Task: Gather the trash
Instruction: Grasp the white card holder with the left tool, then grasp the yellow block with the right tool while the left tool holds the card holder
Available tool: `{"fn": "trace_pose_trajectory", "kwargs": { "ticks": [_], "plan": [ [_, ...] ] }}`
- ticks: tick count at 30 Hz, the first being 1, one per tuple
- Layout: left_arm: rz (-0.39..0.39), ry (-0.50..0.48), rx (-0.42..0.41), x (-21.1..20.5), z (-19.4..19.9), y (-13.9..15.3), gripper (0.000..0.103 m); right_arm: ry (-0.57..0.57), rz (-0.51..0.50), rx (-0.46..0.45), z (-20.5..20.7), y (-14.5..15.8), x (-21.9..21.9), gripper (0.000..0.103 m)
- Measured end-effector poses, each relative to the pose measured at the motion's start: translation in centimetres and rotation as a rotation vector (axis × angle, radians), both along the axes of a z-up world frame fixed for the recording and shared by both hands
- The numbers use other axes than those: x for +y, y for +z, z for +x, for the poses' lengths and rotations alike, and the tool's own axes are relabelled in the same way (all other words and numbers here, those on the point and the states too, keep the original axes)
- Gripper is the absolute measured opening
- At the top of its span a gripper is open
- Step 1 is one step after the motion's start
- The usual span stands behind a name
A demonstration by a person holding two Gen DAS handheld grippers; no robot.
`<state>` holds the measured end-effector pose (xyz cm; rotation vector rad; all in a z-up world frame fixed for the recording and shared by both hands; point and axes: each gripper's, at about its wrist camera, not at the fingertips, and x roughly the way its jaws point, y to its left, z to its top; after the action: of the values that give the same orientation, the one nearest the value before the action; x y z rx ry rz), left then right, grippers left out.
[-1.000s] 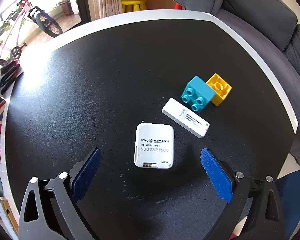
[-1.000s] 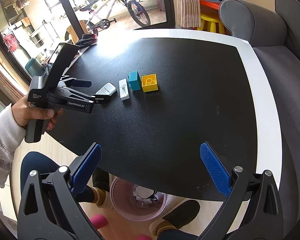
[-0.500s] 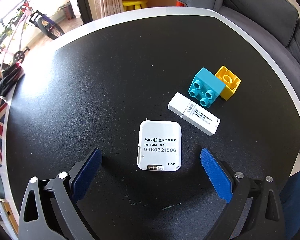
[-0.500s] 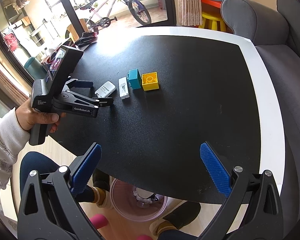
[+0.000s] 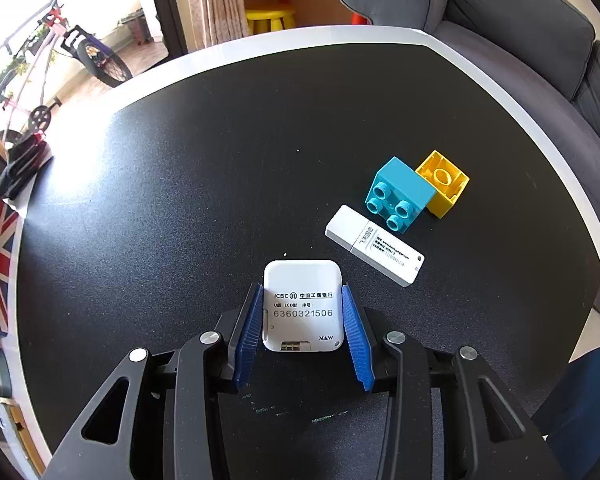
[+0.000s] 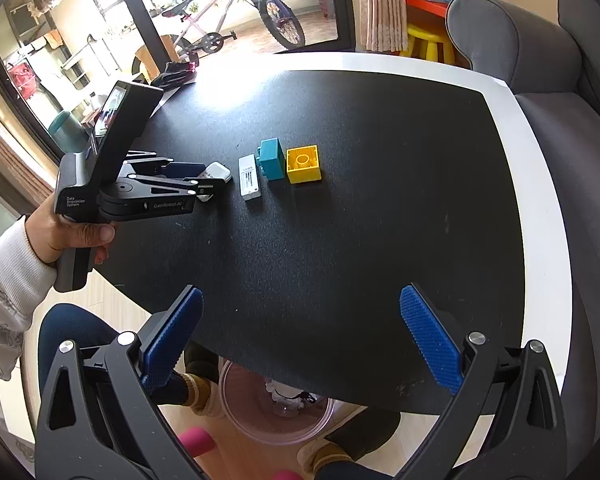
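My left gripper (image 5: 303,312) is shut on a white square ICBC bank token (image 5: 302,304) that lies flat on the black table; the blue pads press its two sides. It also shows in the right wrist view (image 6: 217,172), between the left gripper's fingers (image 6: 182,170). A white USB stick (image 5: 374,245), a teal toy brick (image 5: 398,195) and a yellow toy brick (image 5: 443,183) lie to its right. My right gripper (image 6: 300,340) is open and empty over the table's near edge.
A clear pink bin (image 6: 276,412) with some rubbish stands on the floor under the table's near edge. A grey sofa (image 6: 540,60) runs along the right side. The table has a white rim (image 5: 260,40). A dark bundle (image 5: 20,160) lies at its far left.
My left gripper moved forward around the white token and closed on its sides. The right gripper has held still.
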<state>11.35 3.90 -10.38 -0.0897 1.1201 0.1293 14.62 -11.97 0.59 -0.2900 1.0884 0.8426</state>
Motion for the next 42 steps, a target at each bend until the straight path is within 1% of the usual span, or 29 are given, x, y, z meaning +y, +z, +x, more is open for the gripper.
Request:
{"fn": "trace_pose_trajectory", "kwargs": {
  "ticks": [6,14,20,25,30,35,42],
  "plan": [
    [-0.015,0.009,-0.023,0.8,-0.2,0.9,0.039,0.012,-0.007,-0.013,1.2,0.1,1.1,0.097],
    [-0.029,0.009,-0.059,1.2,-0.9,2.5,0.039,0.053,-0.030,-0.022,3.7,-0.8,3.9,0.097],
    [-0.042,0.013,-0.081,1.8,-1.2,3.4,0.039,0.092,-0.080,-0.041,5.6,-2.0,6.4,0.097],
    [-0.058,0.013,-0.093,2.2,-1.4,3.3,0.039,0.130,-0.132,-0.037,7.0,-3.6,8.5,0.097],
    [-0.070,0.011,-0.099,2.5,-1.5,3.2,0.039,0.159,-0.164,-0.052,7.5,-4.8,10.1,0.097],
    [-0.077,0.013,-0.106,2.8,-1.5,2.9,0.039,0.179,-0.209,-0.053,8.4,-6.1,11.5,0.074],
    [-0.091,0.014,-0.104,2.9,-1.4,2.2,0.039,0.199,-0.199,-0.048,8.6,-6.6,12.3,0.053]
  ]
}}
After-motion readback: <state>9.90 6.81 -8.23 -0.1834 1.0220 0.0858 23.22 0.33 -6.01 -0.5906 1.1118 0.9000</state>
